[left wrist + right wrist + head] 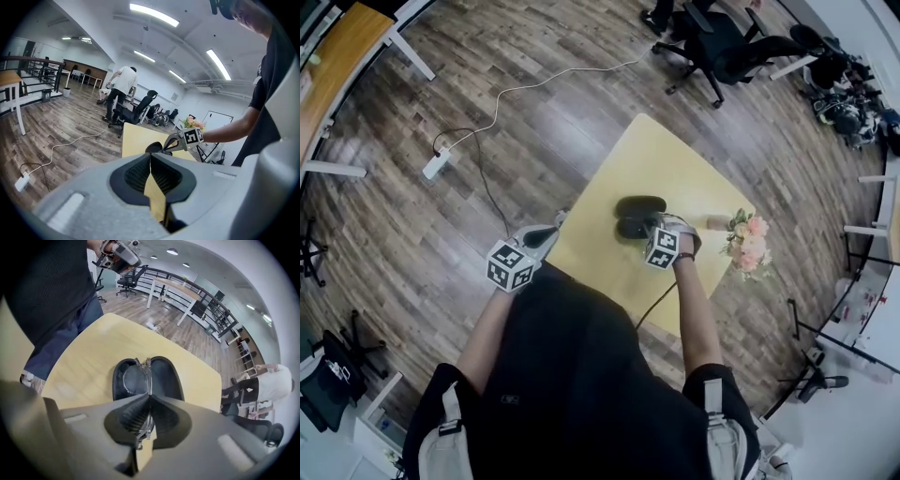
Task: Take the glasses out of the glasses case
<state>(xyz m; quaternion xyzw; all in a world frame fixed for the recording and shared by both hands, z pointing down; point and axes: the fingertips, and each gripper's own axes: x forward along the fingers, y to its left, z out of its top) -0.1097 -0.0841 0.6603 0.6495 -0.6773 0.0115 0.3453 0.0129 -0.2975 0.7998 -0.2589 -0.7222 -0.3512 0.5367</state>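
A black glasses case (636, 216) lies open on the yellow table (675, 169). In the right gripper view both halves of the case (166, 376) show from above. My right gripper (149, 397) is shut on clear-framed glasses (136, 373), held just over the case, one lens above its left half. In the head view the right gripper (645, 228) is at the case's near side. My left gripper (546, 234) hangs off the table's left edge, jaws closed with nothing between them (151, 157). It looks across at the case (152, 147) and the right gripper (180, 140).
A bunch of pink flowers (748, 242) stands at the table's right corner. Office chairs (722, 47) are beyond the table. A power strip (436, 164) and cable lie on the wood floor to the left. A person in a white shirt (121, 86) stands far off.
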